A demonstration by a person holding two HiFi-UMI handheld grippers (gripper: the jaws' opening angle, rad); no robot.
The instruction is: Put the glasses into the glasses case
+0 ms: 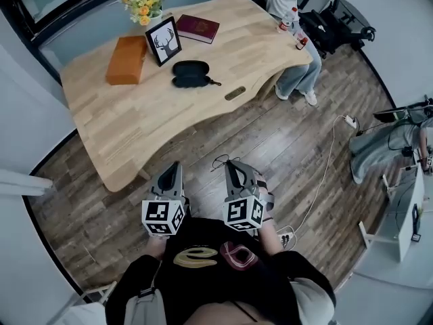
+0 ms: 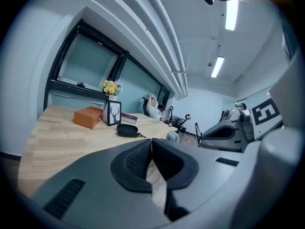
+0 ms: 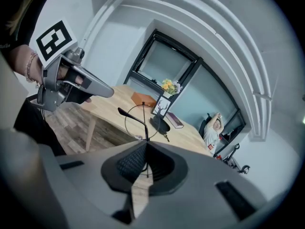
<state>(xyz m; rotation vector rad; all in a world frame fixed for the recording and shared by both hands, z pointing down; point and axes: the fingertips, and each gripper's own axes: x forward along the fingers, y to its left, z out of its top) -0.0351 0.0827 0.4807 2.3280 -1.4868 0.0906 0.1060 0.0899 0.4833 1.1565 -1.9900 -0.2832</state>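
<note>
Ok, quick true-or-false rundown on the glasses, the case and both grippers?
The right gripper is shut on the glasses. True.
The glasses already lie in the glasses case. False: the right gripper holds them, away from the table.
The left gripper holds the glasses case. False: its jaws are together with nothing between them.
The glasses case lies on the table near the deer picture. True.
The orange box is stacked on the red book. False: they lie apart, with the deer picture between them.
</note>
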